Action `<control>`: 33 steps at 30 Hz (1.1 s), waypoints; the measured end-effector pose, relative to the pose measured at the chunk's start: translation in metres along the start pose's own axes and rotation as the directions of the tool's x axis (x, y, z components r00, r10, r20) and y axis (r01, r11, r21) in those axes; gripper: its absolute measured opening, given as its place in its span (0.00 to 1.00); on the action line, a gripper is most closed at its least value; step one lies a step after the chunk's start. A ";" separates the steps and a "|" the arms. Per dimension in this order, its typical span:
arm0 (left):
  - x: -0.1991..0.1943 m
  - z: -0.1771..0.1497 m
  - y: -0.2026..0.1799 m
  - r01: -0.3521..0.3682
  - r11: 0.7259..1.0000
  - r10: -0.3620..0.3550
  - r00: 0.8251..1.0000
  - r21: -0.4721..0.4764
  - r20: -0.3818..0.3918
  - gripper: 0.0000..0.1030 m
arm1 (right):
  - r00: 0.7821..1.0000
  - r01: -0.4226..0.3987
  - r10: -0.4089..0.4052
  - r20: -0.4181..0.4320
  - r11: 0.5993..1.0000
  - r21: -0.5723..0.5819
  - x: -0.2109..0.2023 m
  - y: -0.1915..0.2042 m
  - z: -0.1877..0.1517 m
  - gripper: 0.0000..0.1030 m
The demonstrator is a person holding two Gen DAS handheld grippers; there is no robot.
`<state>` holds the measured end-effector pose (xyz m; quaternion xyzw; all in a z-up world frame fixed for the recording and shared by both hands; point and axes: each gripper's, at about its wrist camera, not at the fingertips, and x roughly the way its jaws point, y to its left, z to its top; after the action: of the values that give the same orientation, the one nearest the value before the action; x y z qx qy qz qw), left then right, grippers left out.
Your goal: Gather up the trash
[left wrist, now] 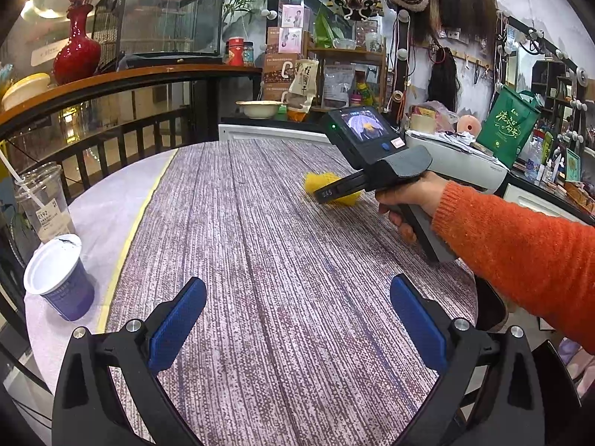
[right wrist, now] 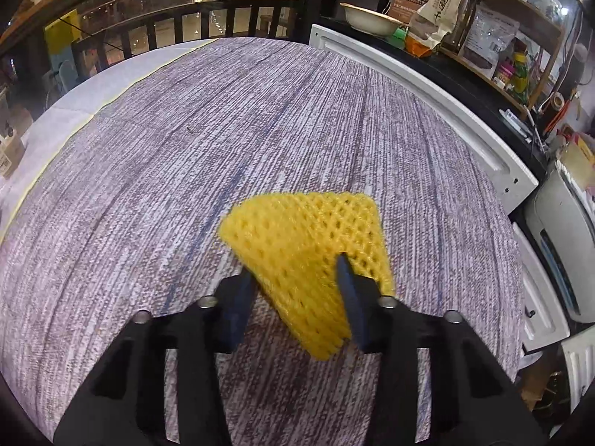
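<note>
A yellow foam fruit net (right wrist: 308, 249) lies on the purple woven tablecloth (right wrist: 186, 171). My right gripper (right wrist: 297, 282) has its blue fingers closed around the net's near part, squeezing it. In the left wrist view the net (left wrist: 319, 184) shows past the right gripper (left wrist: 327, 195), held by a hand in an orange sleeve. My left gripper (left wrist: 297, 319) is open and empty above the cloth near the table's front. A purple paper cup (left wrist: 61, 278) with a torn white lid and a clear plastic cup (left wrist: 42, 200) with a straw stand at the table's left edge.
A white panel (right wrist: 427, 104) borders the table's far right edge. Behind it are a cluttered shelf, a bowl (left wrist: 258, 108), a printer (left wrist: 465, 160) and a green bag (left wrist: 507, 126). A dark railing (left wrist: 111, 137) runs along the left.
</note>
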<state>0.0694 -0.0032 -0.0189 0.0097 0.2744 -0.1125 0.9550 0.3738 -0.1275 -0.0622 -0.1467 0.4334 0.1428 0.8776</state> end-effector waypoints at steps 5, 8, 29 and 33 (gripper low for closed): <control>0.003 -0.002 -0.007 0.006 1.000 -0.005 1.000 0.023 -0.014 0.95 | 0.999 0.021 -0.022 0.042 1.000 0.009 -0.011 -0.017 -0.008 0.11; 0.004 0.000 -0.014 0.019 0.999 -0.019 1.000 0.043 -0.016 0.95 | 0.996 0.037 -0.041 0.075 0.998 0.051 -0.025 -0.036 -0.018 0.10; 0.015 0.015 -0.091 0.186 0.969 -0.187 0.982 0.163 -0.008 0.95 | 0.986 0.163 -0.158 -0.052 0.855 0.493 -0.085 -0.211 -0.240 0.11; 0.015 0.013 -0.100 0.198 0.963 -0.200 0.980 0.182 -0.010 0.95 | 0.980 0.195 -0.149 -0.129 0.827 0.528 -0.056 -0.212 -0.270 0.25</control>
<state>0.0667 -0.1045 -0.0112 0.0688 0.2584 -0.2326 0.9351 0.2273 -0.4317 -0.1458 0.0610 0.4768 -0.0700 0.8741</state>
